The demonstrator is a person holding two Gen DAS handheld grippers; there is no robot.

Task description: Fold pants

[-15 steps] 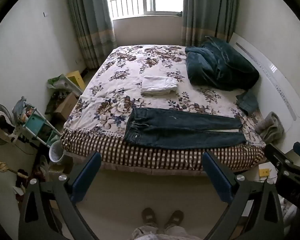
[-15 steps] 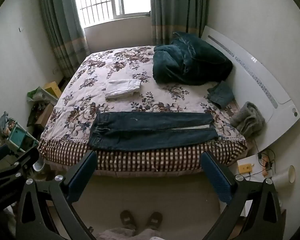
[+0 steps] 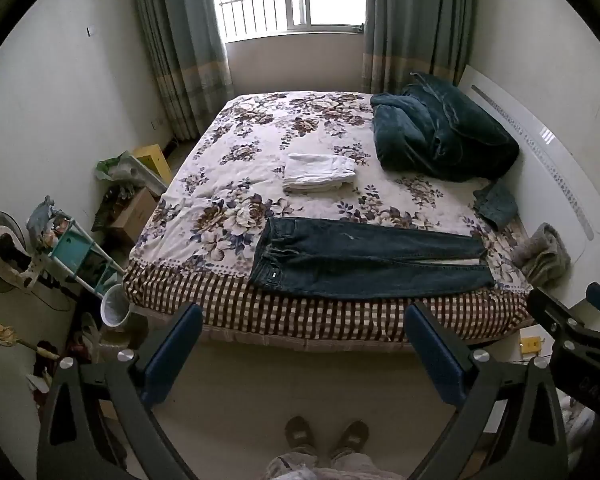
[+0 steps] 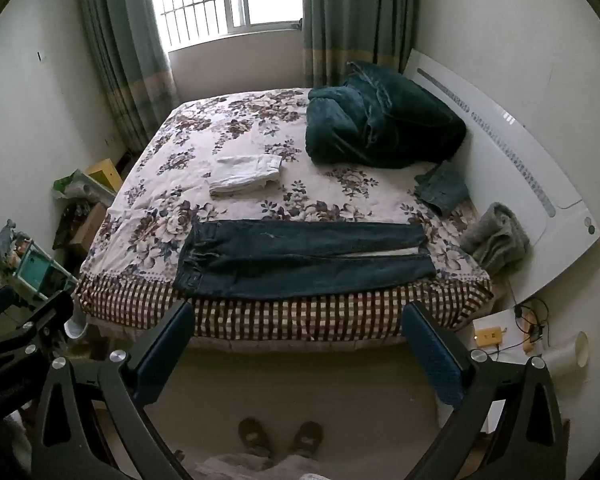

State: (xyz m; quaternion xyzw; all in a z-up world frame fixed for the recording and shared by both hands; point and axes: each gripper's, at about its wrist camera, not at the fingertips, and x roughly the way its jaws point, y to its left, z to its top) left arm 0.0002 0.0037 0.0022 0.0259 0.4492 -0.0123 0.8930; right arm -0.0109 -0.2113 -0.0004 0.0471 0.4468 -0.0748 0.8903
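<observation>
The left gripper (image 3: 302, 350) has its two blue fingers wide apart, with nothing between them. The right gripper (image 4: 298, 346) is the same, fingers wide apart and holding nothing. Both point down toward the floor and the near edge of the bed (image 3: 320, 320). The jeans (image 3: 364, 262) lie flat on the bed, ahead of both grippers and well apart from them, with no finger touching them. The waist is toward the left gripper's side and the leg ends are toward the right gripper's side. The two legs lie side by side along the near edge of the bed. Farther ahead, past the jeans, sits a folded white cloth (image 3: 318, 172). Ahead and to the right lies a dark green blanket (image 3: 440, 136). Below the grippers, on the floor, are the person's two shoes (image 3: 326, 436).
</observation>
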